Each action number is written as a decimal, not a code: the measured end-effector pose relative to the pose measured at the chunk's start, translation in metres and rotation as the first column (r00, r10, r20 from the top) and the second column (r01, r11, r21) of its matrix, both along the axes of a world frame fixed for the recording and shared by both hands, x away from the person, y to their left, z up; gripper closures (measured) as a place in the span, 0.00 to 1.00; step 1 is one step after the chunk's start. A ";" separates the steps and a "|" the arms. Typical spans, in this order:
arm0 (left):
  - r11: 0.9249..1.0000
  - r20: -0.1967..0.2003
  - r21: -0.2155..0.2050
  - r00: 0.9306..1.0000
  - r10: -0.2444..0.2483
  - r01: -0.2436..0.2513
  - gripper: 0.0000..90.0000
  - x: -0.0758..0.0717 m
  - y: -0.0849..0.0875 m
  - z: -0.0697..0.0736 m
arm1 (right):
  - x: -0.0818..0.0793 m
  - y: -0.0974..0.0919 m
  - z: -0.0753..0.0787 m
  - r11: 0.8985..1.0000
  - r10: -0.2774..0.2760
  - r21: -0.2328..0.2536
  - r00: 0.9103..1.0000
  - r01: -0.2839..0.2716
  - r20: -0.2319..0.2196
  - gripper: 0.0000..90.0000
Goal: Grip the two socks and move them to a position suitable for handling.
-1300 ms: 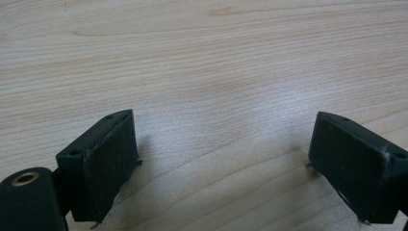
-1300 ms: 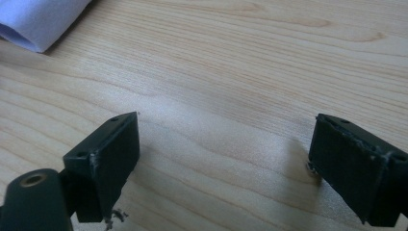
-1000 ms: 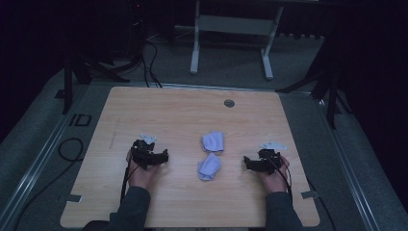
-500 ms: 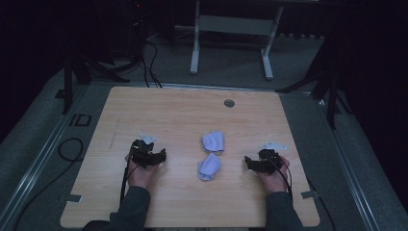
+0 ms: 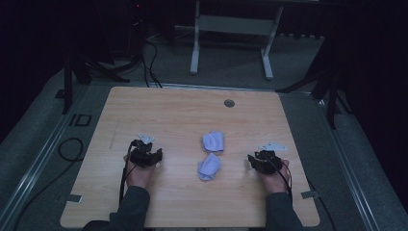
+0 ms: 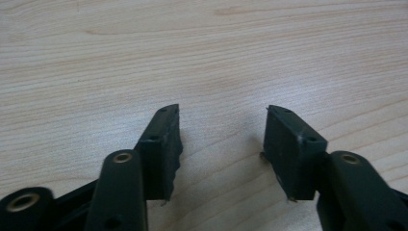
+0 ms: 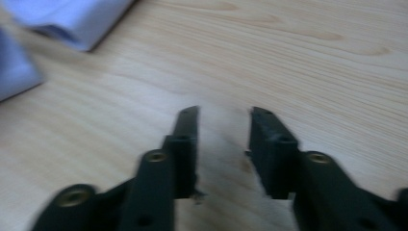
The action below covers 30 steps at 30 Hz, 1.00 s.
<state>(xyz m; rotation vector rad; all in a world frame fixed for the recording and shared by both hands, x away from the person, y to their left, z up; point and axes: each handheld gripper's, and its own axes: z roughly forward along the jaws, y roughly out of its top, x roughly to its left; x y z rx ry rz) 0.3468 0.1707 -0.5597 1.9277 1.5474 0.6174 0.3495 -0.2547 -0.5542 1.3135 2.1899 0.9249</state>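
Left gripper [image 5: 153, 155] and right gripper [image 5: 253, 159], jaws part-open after just closing inward, nothing but bare board between them. Two crumpled pale-lilac cloth bundles, the farther [image 5: 213, 142] and the nearer [image 5: 209, 166], lie between the grippers, clear of both. The smooth light-wood tabletop [image 5: 178, 115] leaves open grain ahead of each jaw pair.

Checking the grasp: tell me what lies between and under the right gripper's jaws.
Bare wooden table lies under the right gripper; nothing is between its jaws, which have just been closing. Pale cloths lie off to the side. The jaws cover the wood directly beneath them.
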 end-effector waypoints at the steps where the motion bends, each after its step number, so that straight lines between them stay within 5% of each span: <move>1: 1.000 0.001 -0.006 1.000 -0.004 0.004 0.58 0.000 0.000 0.000 | -0.002 0.002 0.001 1.000 0.011 0.001 1.000 -0.011 -0.002 0.82; 6: 0.999 0.005 -0.027 1.000 -0.022 0.022 0.63 -0.002 0.000 0.002 | -0.011 0.017 0.012 0.997 0.081 0.004 0.996 -0.081 0.040 0.99; 13: 0.998 0.013 -0.043 0.999 -0.043 0.043 0.63 -0.004 -0.002 0.005 | -0.022 0.038 0.020 0.986 0.162 0.029 0.986 -0.163 0.046 1.00; 20: 0.997 0.017 -0.052 0.998 -0.058 0.059 0.64 -0.005 -0.003 0.007 | -0.032 0.061 0.030 0.967 0.245 0.066 0.968 -0.248 0.048 1.00; 23: 0.996 0.020 -0.058 0.998 -0.065 0.066 0.64 -0.006 -0.004 0.008 | -0.041 0.084 0.041 0.947 0.315 0.037 0.947 -0.318 0.068 1.00; 25: 0.996 0.023 -0.057 0.997 -0.070 0.071 0.64 -0.007 -0.005 0.008 | -0.042 0.089 0.041 0.943 0.328 0.033 0.942 -0.331 0.070 1.00; 30: 0.993 0.020 -0.064 0.994 -0.103 0.104 0.64 -0.009 -0.009 0.009 | -0.038 0.104 0.030 0.932 0.362 0.007 0.932 -0.362 0.014 1.00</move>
